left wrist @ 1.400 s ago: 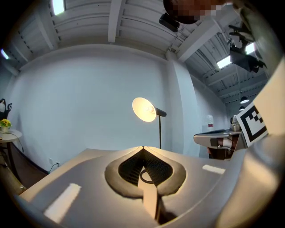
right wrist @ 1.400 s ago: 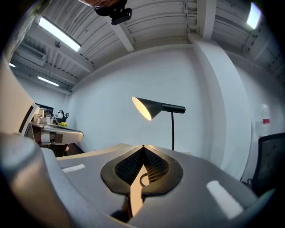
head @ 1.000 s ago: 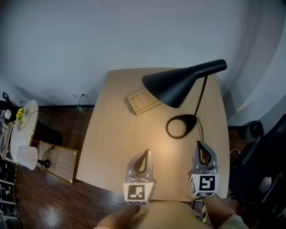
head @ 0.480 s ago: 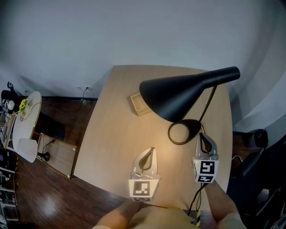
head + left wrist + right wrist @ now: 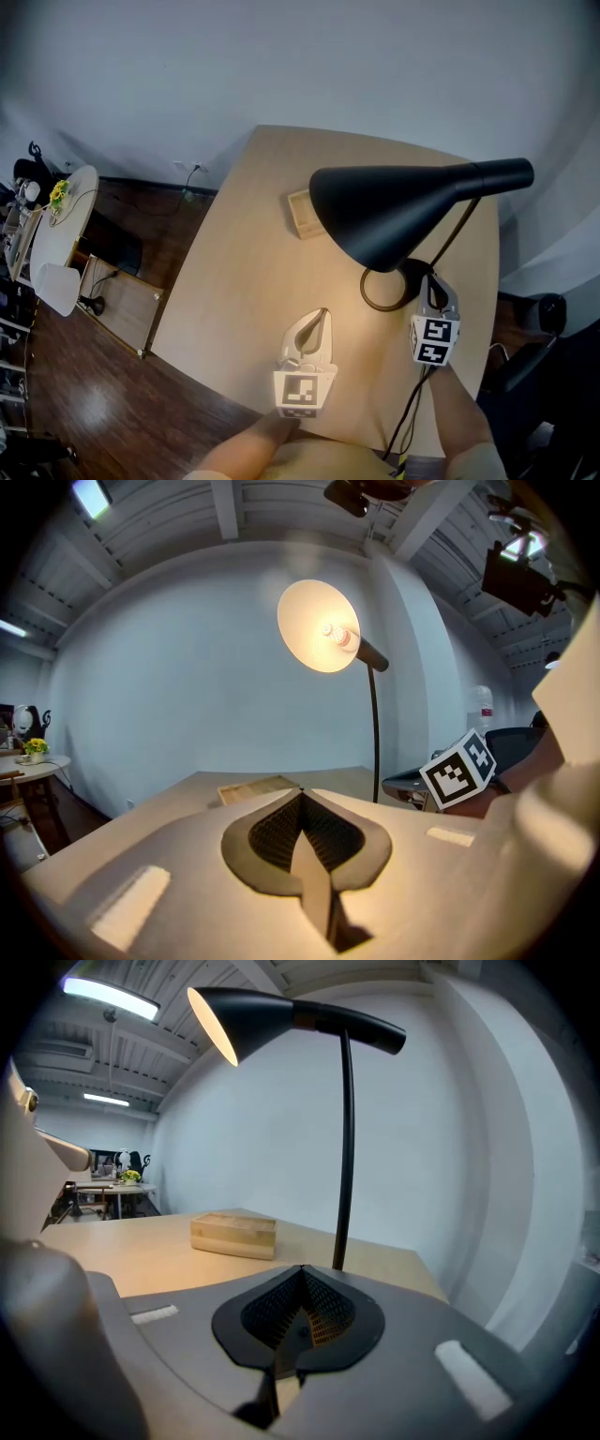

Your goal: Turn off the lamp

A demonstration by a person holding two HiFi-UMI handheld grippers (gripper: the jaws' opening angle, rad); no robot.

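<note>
The black lamp is lit: its cone shade (image 5: 389, 211) hangs over the wooden table (image 5: 234, 281), and a warm patch glows inside its ring base (image 5: 373, 298). In the left gripper view the glowing shade (image 5: 319, 625) and bulb face me. My right gripper (image 5: 430, 277) is shut and empty, its tip right at the base's right edge, beside the thin stem (image 5: 344, 1147). My left gripper (image 5: 324, 310) is shut and empty, a little left of the base. No switch is visible.
A small wooden box (image 5: 303, 214) lies behind the shade, also seen as the wooden box (image 5: 232, 1234) in the right gripper view. A black cable (image 5: 411, 417) runs from the lamp to the table's near edge. A round white side table (image 5: 56, 234) stands far left on the floor.
My right gripper has moved forward from the table's near edge up to the lamp base. The left gripper has stayed about where it was. The head view has shifted.
</note>
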